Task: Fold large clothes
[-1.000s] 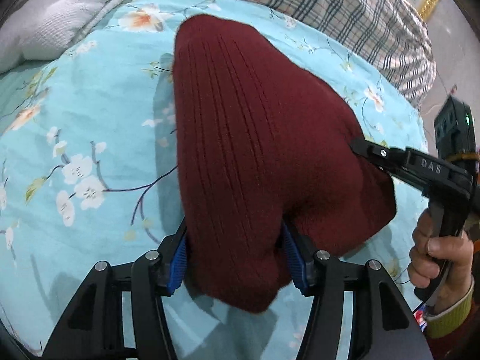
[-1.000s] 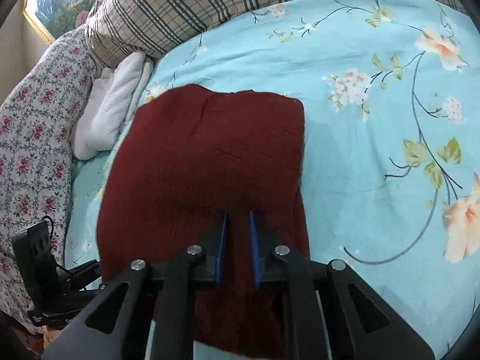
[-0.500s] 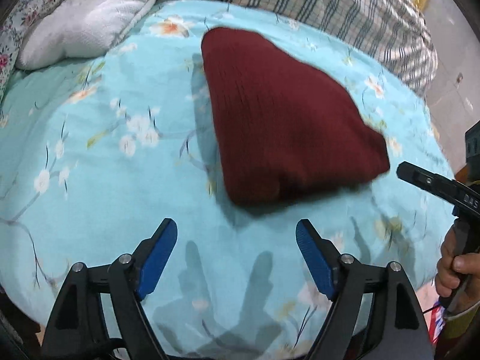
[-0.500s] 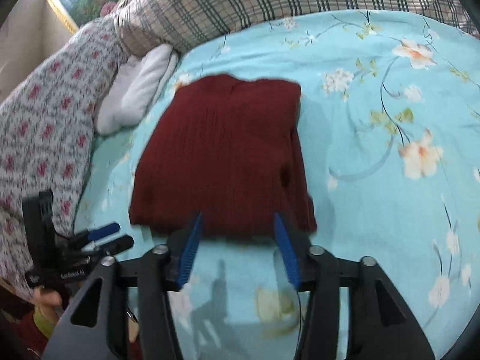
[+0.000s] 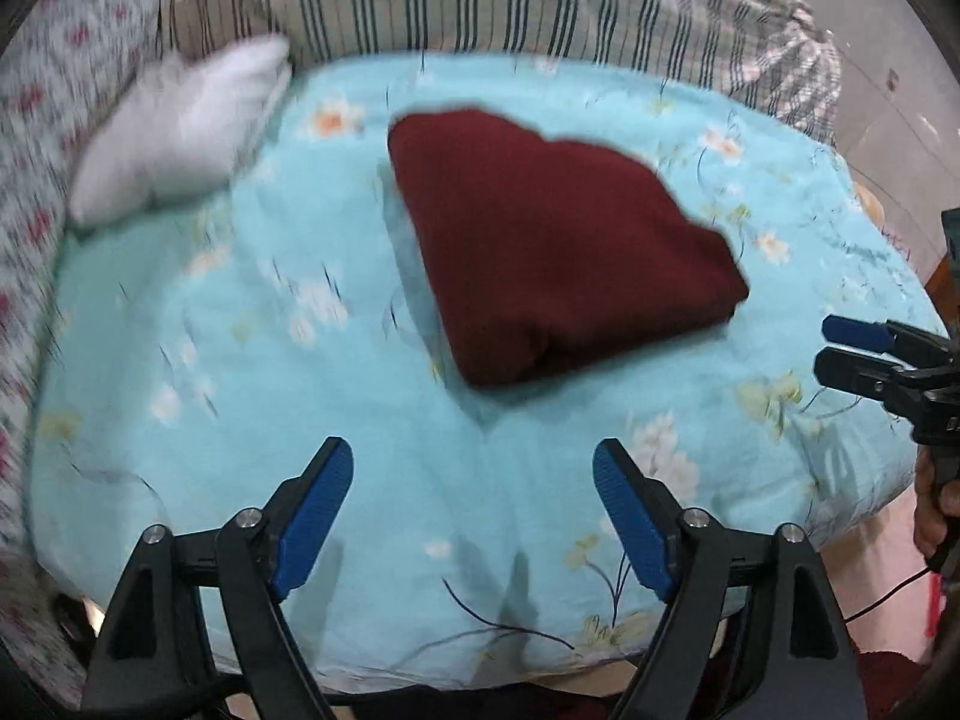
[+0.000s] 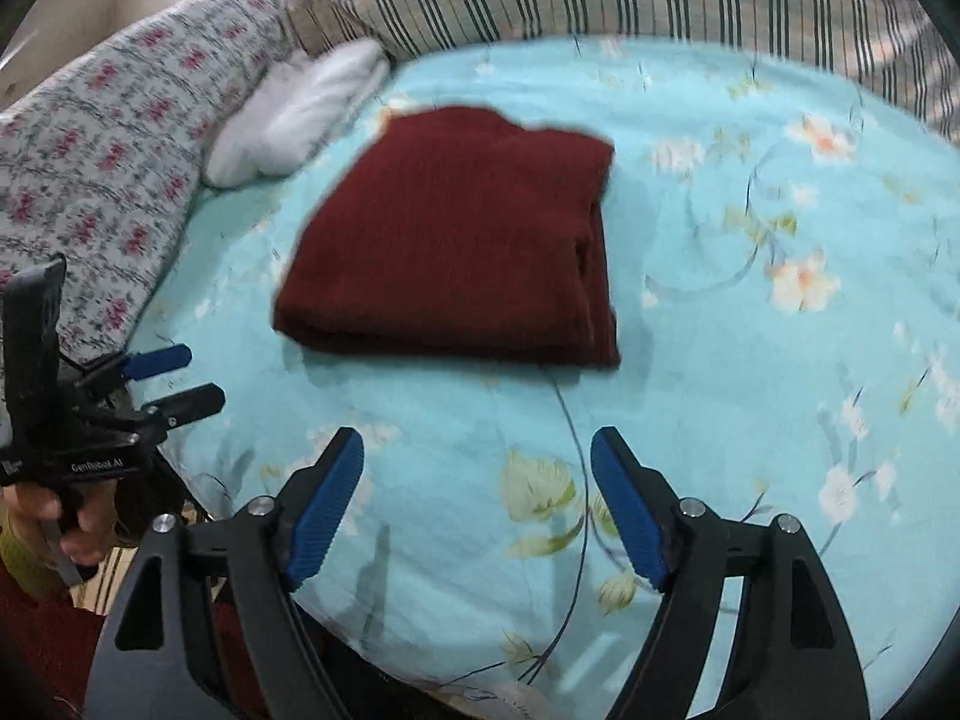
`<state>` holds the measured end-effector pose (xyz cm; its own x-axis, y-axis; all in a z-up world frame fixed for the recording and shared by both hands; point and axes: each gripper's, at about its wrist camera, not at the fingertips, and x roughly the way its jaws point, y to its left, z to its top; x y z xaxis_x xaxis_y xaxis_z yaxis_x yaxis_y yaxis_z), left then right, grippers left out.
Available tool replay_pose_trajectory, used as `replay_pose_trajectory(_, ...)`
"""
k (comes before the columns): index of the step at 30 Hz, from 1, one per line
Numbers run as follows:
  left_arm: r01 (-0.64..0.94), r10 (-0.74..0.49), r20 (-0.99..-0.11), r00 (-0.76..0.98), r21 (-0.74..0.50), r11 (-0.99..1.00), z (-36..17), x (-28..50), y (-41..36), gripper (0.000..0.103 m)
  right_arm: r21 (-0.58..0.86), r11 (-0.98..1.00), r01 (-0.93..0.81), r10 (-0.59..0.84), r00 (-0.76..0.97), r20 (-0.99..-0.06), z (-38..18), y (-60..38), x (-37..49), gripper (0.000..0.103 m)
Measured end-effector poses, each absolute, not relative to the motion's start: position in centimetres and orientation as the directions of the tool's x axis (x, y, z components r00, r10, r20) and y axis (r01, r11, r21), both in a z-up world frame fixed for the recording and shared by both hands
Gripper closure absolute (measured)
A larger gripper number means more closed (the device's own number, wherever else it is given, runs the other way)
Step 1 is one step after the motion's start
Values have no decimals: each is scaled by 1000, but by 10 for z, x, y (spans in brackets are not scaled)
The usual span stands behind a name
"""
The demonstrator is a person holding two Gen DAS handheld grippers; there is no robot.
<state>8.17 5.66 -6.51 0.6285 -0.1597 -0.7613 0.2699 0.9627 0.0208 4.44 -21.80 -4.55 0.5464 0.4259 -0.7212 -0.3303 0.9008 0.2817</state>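
On the bed, ahead of my left gripper, the sweater lies folded into a compact stack; the jaws gape, empty. From the right view, my right gripper is likewise spread, clear of the sweater; folding looks finished.

The bed's turquoise floral sheet carried a folded maroon sweater, with a white towel bunched beside the pillows.

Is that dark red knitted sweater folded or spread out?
Folded: the dark red knitted sweater lies as a compact stack on the blue floral bedsheet, layered edges showing along its side.
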Motion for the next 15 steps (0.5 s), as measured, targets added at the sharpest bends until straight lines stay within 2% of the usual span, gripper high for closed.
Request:
replay_pose_trajectory(2, 267, -131, -745, 655, 65, 962, -52, 83, 54, 2, 287, 893, -347, 444, 576, -686, -30, -222, 42, 13)
replay_pose_trajectory(3, 268, -125, -736, 665, 79, 960, -47, 83, 52, 2, 290, 890, -351, 450, 580, -679, -27, -223, 44, 0)
replay_pose_trajectory(11, 213, -28, -804, 594, 123, 969, -71, 105, 48, 2, 290, 891, -349, 444, 539, -716, -43, -217, 58, 0)
replay_pose_trajectory(15, 209, -15, -811, 585, 133, 969, -77, 106, 46, 2, 289, 891, -351, 442, 520, -731, -53, -209, 58, 0)
